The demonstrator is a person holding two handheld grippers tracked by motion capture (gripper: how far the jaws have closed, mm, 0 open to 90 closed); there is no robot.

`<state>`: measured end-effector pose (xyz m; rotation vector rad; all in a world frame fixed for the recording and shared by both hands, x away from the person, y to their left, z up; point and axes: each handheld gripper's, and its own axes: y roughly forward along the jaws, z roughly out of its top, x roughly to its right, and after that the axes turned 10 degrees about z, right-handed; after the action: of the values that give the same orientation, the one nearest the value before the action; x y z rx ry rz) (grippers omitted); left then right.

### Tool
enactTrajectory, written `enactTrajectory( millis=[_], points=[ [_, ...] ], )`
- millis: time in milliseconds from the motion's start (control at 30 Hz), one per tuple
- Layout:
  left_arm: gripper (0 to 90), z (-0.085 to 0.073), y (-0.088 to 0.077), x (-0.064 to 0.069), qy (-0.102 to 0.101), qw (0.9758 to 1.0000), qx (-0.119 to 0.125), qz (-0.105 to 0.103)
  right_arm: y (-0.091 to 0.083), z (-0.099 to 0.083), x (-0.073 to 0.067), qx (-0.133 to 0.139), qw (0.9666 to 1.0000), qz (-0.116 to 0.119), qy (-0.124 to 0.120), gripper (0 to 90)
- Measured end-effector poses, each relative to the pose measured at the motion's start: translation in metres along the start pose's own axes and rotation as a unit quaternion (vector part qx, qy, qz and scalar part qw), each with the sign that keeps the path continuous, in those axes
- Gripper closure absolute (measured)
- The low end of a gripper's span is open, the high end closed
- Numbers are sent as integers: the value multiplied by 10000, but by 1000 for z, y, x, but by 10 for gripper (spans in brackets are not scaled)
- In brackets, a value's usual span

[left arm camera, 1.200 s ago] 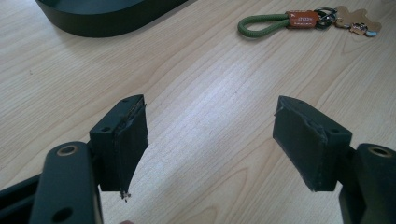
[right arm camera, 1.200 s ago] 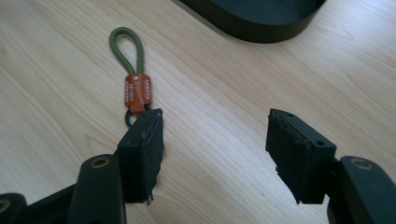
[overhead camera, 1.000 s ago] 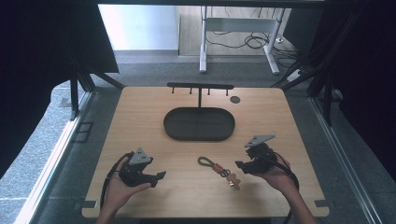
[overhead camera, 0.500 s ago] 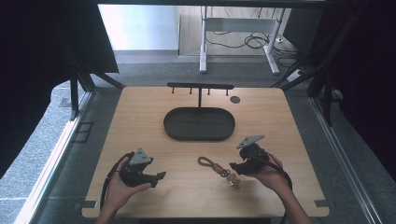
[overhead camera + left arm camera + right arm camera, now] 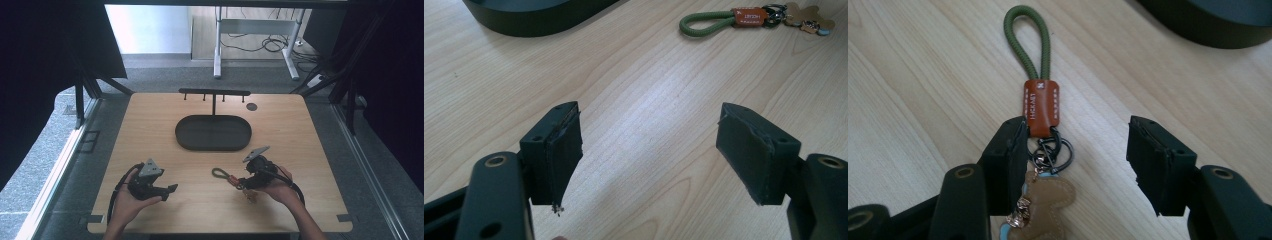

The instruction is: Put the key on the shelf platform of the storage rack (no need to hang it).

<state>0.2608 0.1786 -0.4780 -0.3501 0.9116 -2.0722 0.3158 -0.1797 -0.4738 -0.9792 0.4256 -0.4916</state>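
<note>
A keychain [image 5: 227, 176] lies flat on the wooden table [image 5: 150, 125]: a green rope loop, an orange leather tag, a metal ring and a brown bear charm. My right gripper [image 5: 243, 184] straddles its ring end. In the right gripper view the tag [image 5: 1041, 107] and ring sit between the jaws of the right gripper [image 5: 1075, 150], close against the left one with a wide gap to the right one. These jaws have just been closing but press on nothing. My left gripper [image 5: 171, 189] rests open at the front left, and the left gripper [image 5: 649, 145] holds nothing, with the keychain [image 5: 724, 19] farther off.
A dark oval tray [image 5: 185, 142] sits at the table's middle, also the tray [image 5: 1208, 25] and the tray [image 5: 524, 20]. Behind it stands a black hook rack [image 5: 214, 93]. A small dark disc [image 5: 251, 106] lies at the back right.
The right hand has moved left and down onto the keychain, so its jaws now straddle the ring end. The left hand has stayed put.
</note>
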Motion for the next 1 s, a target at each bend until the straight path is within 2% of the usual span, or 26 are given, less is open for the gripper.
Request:
enactTrajectory(
  millis=[400,500,767,1000],
  points=[
    [268,0,0,-1,-19,10000,5,-13,26,10,-6,-330,9992,213,-87,464],
    [268,0,-1,-1,17,10000,7,-18,31,12,-8,-403,9990,196,-96,467],
    [268,0,0,-1,-4,10000,-1,-22,39,14,-10,-544,9982,200,-154,469],
    [268,0,0,-1,3,10000,-7,-23,41,15,-8,-549,9982,202,-132,477]
  ],
)
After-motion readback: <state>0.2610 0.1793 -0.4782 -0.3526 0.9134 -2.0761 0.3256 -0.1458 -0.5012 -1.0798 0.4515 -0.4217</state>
